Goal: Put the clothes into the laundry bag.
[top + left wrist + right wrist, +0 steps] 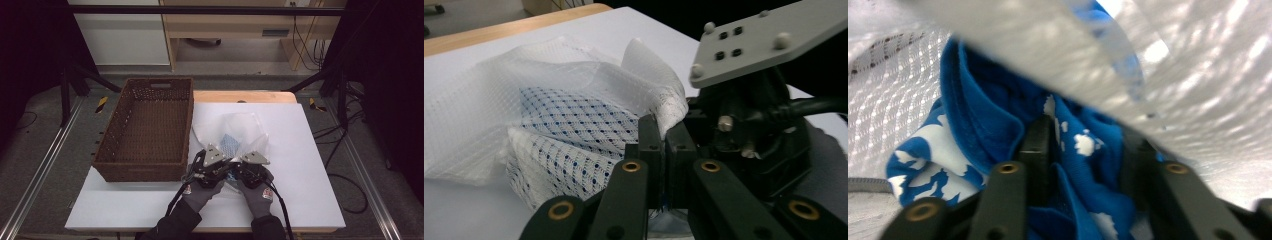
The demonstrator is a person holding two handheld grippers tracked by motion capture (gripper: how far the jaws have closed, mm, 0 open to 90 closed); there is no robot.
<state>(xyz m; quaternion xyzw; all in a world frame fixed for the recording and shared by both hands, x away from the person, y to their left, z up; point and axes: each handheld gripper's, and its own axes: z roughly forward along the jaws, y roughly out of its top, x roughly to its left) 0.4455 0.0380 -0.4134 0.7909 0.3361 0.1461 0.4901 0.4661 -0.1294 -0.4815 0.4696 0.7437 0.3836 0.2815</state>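
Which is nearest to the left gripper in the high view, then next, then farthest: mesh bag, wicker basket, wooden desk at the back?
1. Mesh bag: at the left gripper, its edge in the shut jaws.
2. Wicker basket: just to its left.
3. Wooden desk: far back, beyond the table.

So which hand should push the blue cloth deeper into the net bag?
Probably the right. The right gripper already sits inside the mesh bag, its jaws astride the blue cloth. The left gripper is shut on the bag's rim, holding the mouth.
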